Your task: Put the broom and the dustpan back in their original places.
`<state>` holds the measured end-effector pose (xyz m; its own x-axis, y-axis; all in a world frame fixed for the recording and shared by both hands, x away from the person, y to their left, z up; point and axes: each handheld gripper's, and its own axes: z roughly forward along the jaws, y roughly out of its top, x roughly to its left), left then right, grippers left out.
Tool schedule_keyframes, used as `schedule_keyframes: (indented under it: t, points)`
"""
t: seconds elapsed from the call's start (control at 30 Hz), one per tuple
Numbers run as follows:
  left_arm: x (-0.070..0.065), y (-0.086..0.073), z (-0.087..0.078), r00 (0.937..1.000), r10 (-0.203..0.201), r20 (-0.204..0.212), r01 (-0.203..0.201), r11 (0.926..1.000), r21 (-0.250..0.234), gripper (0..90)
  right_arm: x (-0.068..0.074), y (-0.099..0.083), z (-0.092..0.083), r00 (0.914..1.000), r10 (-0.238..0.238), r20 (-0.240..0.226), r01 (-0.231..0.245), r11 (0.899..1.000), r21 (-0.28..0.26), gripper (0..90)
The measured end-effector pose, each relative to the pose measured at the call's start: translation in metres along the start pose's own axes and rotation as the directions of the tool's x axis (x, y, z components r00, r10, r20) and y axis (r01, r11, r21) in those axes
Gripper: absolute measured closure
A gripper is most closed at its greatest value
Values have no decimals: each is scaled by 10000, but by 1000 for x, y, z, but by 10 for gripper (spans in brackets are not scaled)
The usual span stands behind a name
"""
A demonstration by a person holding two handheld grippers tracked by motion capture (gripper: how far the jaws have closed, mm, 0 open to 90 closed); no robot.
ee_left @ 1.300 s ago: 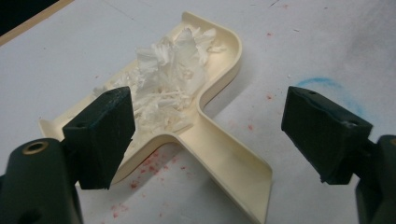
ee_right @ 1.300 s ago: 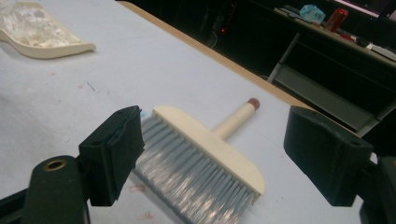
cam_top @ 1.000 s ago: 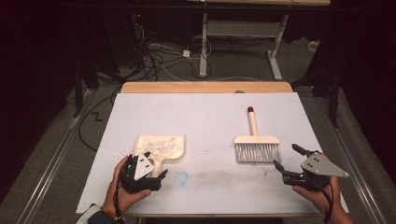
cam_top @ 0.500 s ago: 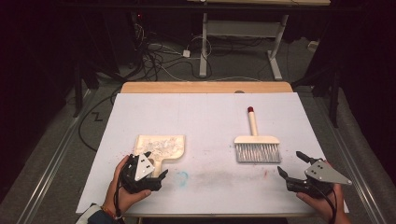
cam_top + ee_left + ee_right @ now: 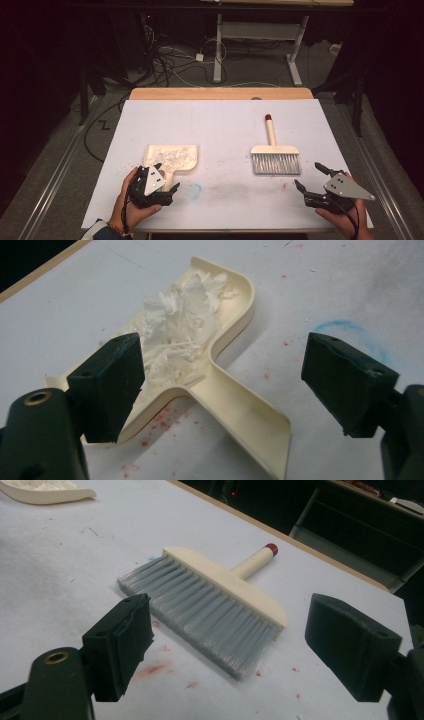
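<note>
At the near edge of the tabletop (image 5: 220,125) the left gripper (image 5: 161,181) sits in a hand, its jaws spread wide with the dustpan's handle lying between them untouched, as the left gripper view shows. The right gripper (image 5: 309,176) is held at the near right corner, close to the right edge, jaws also wide apart and holding nothing. Between the two grippers the white surface lies open, marked by a faint blue ring (image 5: 194,189) and small red specks (image 5: 155,669). Just beyond the left gripper the cream dustpan (image 5: 172,157) rests flat, its handle pointing near and its pan toward the far side, with white shreds (image 5: 177,335) heaped inside against the raised back wall; it lies near the left edge but with bare room around it. Beyond and left of the right gripper the brush (image 5: 274,155) lies flat, grey bristles pointing near, its cream handle with a red tip pointing far. Dustpan and brush are well apart, with open white surface between them. The far half of the tabletop is bare up to a wooden strip (image 5: 220,93) along its far edge. No readable writing or label shows on any of these things.
</note>
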<state>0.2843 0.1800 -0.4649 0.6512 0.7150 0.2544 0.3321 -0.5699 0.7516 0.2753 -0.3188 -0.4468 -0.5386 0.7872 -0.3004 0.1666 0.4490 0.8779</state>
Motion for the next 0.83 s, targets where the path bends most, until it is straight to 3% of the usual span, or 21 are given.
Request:
schedule_keyframes:
  t: [0.4,0.5,0.83]
  points:
    - [-1,1,4,10000,67,9,-67,9999,154,167,3,2,6,10000,73,-36,-72,9993,363,198]
    - [0,2,5,10000,-2,-23,2,9999,136,167,11,4,9,9992,-334,-199,340,9988,349,198]
    - [0,6,15,10000,-32,94,29,9995,312,167,14,5,9,9992,-310,-232,315,9993,188,199]
